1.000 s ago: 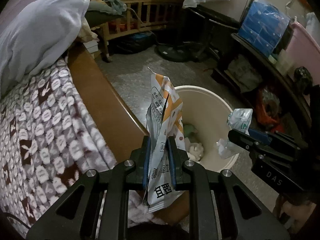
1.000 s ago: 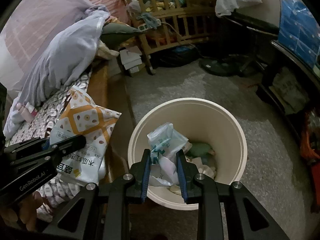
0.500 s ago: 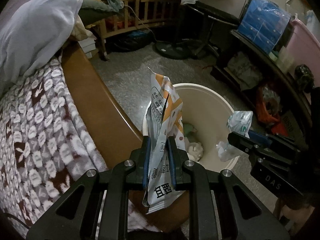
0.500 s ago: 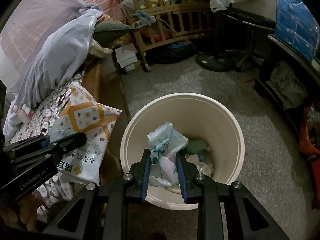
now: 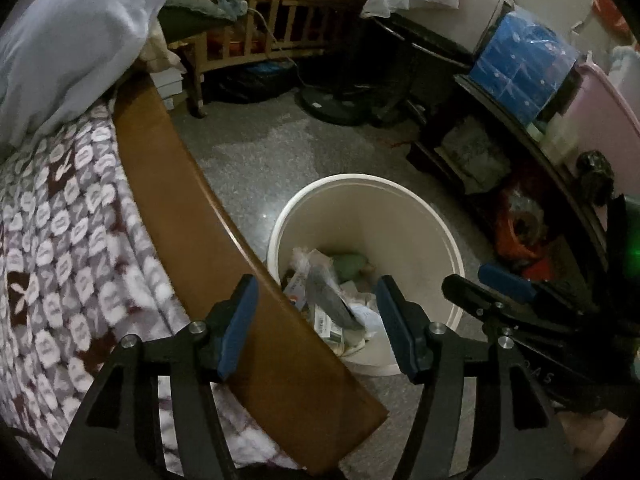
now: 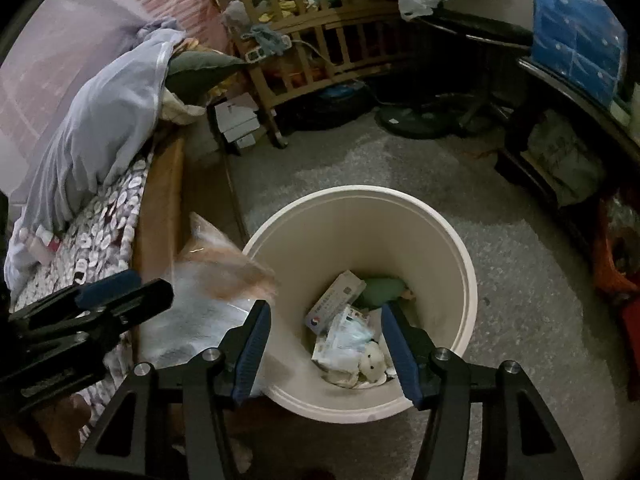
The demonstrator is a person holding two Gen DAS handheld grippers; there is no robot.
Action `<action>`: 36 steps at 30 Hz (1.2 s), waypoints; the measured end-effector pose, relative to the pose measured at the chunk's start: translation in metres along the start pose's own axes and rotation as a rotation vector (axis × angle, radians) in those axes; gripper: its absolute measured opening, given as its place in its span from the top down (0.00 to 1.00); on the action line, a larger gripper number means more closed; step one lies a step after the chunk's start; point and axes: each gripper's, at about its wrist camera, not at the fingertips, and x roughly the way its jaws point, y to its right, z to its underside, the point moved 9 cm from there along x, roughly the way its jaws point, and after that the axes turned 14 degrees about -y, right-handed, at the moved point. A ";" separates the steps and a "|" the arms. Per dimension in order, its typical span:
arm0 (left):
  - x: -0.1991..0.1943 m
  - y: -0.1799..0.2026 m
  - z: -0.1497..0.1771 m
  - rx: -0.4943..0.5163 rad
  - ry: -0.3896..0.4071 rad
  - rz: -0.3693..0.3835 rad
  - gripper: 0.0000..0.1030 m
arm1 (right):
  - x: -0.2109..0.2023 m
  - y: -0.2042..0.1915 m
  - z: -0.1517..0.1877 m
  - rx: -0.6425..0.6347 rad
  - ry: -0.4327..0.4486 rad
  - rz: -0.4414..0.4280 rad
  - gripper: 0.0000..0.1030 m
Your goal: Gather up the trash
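Trash (image 6: 352, 332) lies heaped at the bottom of the cream bin (image 6: 468, 280) on the grey floor (image 6: 520, 280) — a flat printed box, crumpled pale wrappers and a green lump toward the back. From your right wrist camera the heap sits at about 6 o'clock inside the bin, framed between the blue pads. Your right claw (image 6: 332, 350) has just been opening; its jaws now stand apart with nothing pressed between them, and the pale blue packet (image 6: 346, 338) lies on the heap below.

Your left claw (image 5: 316, 326) has also just been opening, and its jaws stand apart and hold nothing. In the right wrist view the orange-and-white snack bag (image 6: 212, 280) shows as a blurred shape at 9 o'clock from the bin, just beside the rim and in front of the left claw's fingers (image 6: 132, 300); whether it touches the rim you cannot tell. In the left wrist view a dark blurred streak (image 5: 330, 300) crosses the heap inside the bin.

Seen from the left wrist, the bin stands at about 5 o'clock, close against the wooden bed frame (image 5: 192, 216). A patterned blanket (image 5: 68, 240) covers the bed at 9 o'clock, with a pale pillow (image 5: 68, 40) at 10 o'clock. At 12 o'clock — well apart from the bin — stands a wooden crib (image 5: 272, 24).
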 end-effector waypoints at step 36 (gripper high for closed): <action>-0.129 -0.022 0.039 -0.017 0.330 -0.126 0.42 | -0.109 -0.077 0.016 -0.118 0.288 0.095 0.41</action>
